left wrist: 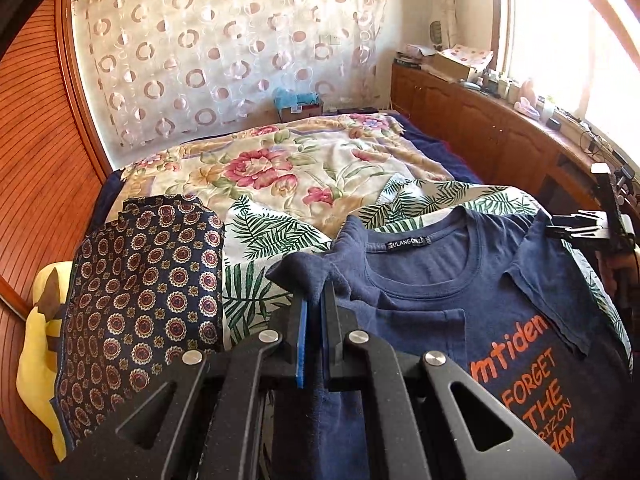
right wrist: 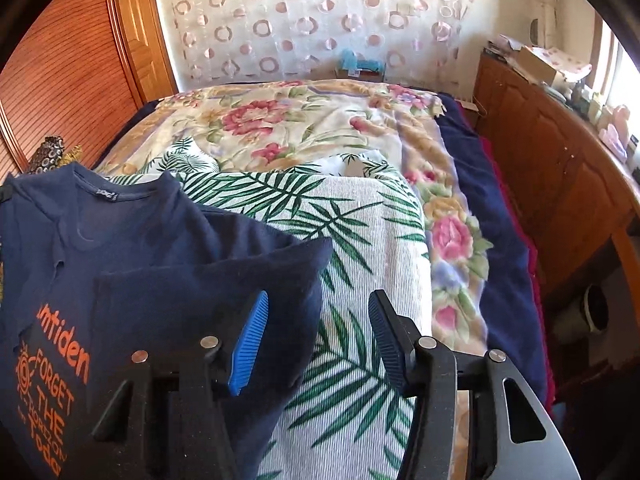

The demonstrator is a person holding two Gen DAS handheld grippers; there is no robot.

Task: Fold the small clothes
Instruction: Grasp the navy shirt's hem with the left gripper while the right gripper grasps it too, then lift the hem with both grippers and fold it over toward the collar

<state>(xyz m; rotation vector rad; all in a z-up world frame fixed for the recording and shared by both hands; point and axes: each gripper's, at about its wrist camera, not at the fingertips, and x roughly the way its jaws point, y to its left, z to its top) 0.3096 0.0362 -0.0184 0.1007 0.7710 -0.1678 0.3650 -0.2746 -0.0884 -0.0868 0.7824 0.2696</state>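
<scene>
A navy T-shirt [left wrist: 460,288] with orange lettering lies front up on the leaf-print cloth [left wrist: 260,236] on the bed. My left gripper [left wrist: 316,300] is shut on the shirt's left shoulder fabric, which bunches up over the fingertips. In the right wrist view the shirt [right wrist: 120,248] fills the left side, its sleeve [right wrist: 208,280] folded inward. My right gripper [right wrist: 316,344] stands open over the sleeve's outer edge: navy fabric reaches partway into the gap and the blue pads do not press it. From the left wrist view the right gripper [left wrist: 576,224] shows at that sleeve.
A folded navy garment with round medallions [left wrist: 140,300] lies left of the shirt, beside a yellow item [left wrist: 36,360]. A floral blanket [right wrist: 300,120] covers the far bed. A wooden cabinet [right wrist: 560,168] with clutter runs along the right; a wooden wardrobe [left wrist: 36,160] stands at the left.
</scene>
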